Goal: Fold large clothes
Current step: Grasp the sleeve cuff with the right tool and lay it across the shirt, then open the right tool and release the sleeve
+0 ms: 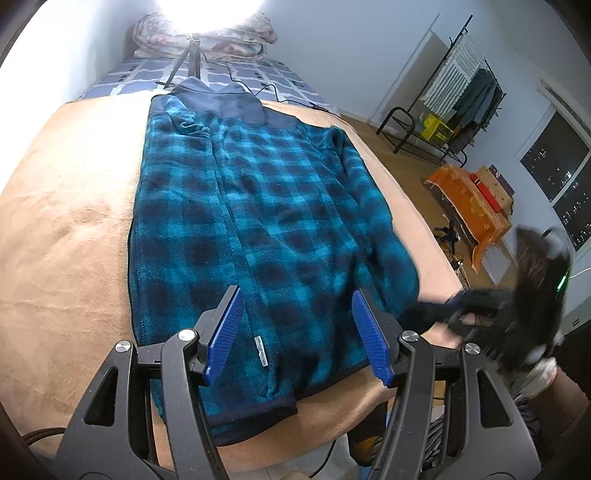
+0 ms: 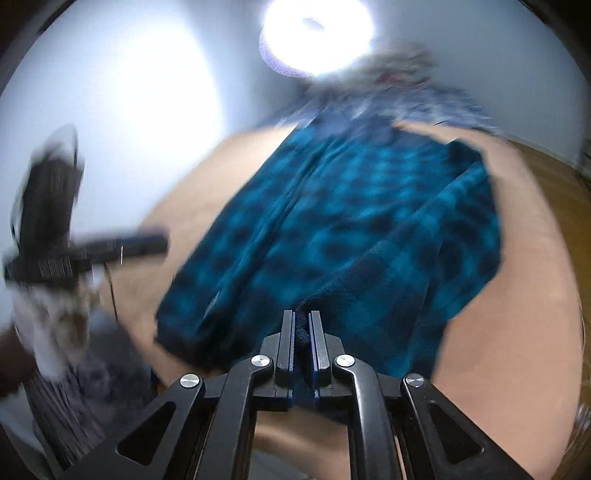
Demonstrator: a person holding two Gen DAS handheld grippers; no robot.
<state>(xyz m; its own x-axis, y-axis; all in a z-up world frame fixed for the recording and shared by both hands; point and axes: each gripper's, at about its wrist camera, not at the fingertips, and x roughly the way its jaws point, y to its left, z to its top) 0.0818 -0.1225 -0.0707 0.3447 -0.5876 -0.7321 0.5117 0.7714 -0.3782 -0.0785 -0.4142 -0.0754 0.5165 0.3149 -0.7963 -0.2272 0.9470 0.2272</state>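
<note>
Fingers of the right gripper (image 2: 303, 328) press together on a dark navy cuff edge of a teal-and-navy plaid fleece jacket (image 1: 258, 206), pinching the fabric between the two blue pads. The pinched sleeve runs from the fingers up to the right part of the garment, lifted off the surface near the fingers. In the left wrist view this gripper appears as a dark blur at the right near corner of the jacket.

Fingers of the left gripper (image 1: 297, 332) stand spread, gripping nothing, poised above the jacket's near hem. A small white label shows on the fleece between them. Whether the pads touch the cloth cannot be told.

The jacket lies lengthwise on a tan blanket (image 1: 74, 221) covering the bed, navy collar at the far end and hem at the near edge. A bright ring light (image 2: 317, 33) on a tripod glares at the far end. A clothes rack (image 1: 454, 96) stands far right on the wooden floor.
</note>
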